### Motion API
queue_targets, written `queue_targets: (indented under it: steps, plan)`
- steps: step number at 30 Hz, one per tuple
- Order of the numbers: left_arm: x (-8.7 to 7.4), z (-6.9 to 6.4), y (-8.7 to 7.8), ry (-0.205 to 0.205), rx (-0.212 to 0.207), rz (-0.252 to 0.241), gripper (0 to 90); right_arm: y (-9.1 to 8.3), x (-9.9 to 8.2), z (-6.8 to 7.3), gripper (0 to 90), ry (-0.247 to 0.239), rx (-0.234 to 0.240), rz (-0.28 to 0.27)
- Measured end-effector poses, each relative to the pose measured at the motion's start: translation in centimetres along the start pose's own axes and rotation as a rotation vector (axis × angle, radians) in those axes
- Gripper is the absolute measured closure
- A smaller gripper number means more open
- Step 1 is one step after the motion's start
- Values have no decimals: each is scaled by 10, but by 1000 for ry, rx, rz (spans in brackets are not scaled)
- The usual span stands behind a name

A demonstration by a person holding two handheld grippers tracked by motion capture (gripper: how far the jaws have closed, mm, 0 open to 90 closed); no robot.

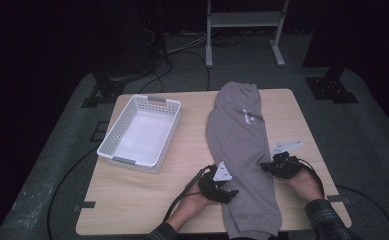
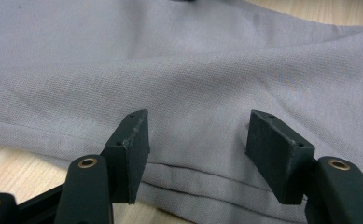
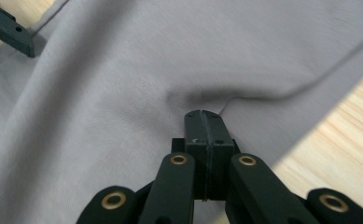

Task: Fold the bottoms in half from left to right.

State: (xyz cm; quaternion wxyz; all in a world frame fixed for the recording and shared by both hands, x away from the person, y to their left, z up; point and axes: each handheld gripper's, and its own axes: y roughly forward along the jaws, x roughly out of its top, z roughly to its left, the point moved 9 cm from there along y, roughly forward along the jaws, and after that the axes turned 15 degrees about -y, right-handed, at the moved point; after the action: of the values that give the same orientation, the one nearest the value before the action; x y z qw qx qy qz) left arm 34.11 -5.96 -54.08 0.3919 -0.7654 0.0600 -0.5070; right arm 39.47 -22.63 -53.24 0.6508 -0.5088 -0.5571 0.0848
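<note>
A long grey garment (image 1: 239, 135) lies folded lengthwise down the wooden table (image 1: 192, 150), from the far edge to over the near edge. At its left side my left gripper (image 1: 232, 192) is open. In the left gripper view its jaws (image 2: 198, 135) stand apart just over the stitched hem of the grey cloth (image 2: 170, 70), not pressing on it. At the garment's right edge my right gripper (image 1: 264, 166) has its jaws together. In the right gripper view the cloth (image 3: 123, 70) puckers at the closed tips (image 3: 203, 116), pinched there. A jaw of the left gripper (image 3: 11, 30) shows at the top left.
A white slatted plastic basket (image 1: 113, 159) stands on the left half of the table. Bare wood lies between it and the garment. Cables trail from both grippers over the near edge. A metal stand's legs (image 1: 209, 55) rise beyond the table.
</note>
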Motion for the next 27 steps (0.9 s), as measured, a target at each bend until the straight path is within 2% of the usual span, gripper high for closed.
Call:
queue_targets:
  steps: [3,6,10,12,15,18,22,25,27]
  plan:
    - [-1,0,-1,-1,-1,2,391,-11,-8,0,900,14,-15,11]
    - [-1,1,-2,3,-1,6,392,-20,-19,6,900,10,-10,31]
    - [-3,-1,-4,3,-7,16,392,-22,-26,7,885,13,-20,50]
    - [-3,-1,-5,-1,-9,25,386,-26,-23,7,754,6,-44,20]
    - [-2,-1,-9,-15,-32,23,358,-33,-14,12,657,4,-40,-44]
    - [0,-1,-16,-17,-33,3,354,-37,-8,25,580,-33,-16,-79]
    - [0,-1,-24,4,-32,-11,352,-42,-7,46,514,-82,22,-98]
    - [0,-3,-23,17,-42,-20,352,-40,-8,60,484,-114,43,-93]
    - [-2,-5,-17,21,-43,-6,352,-35,-9,67,476,-138,59,-81]
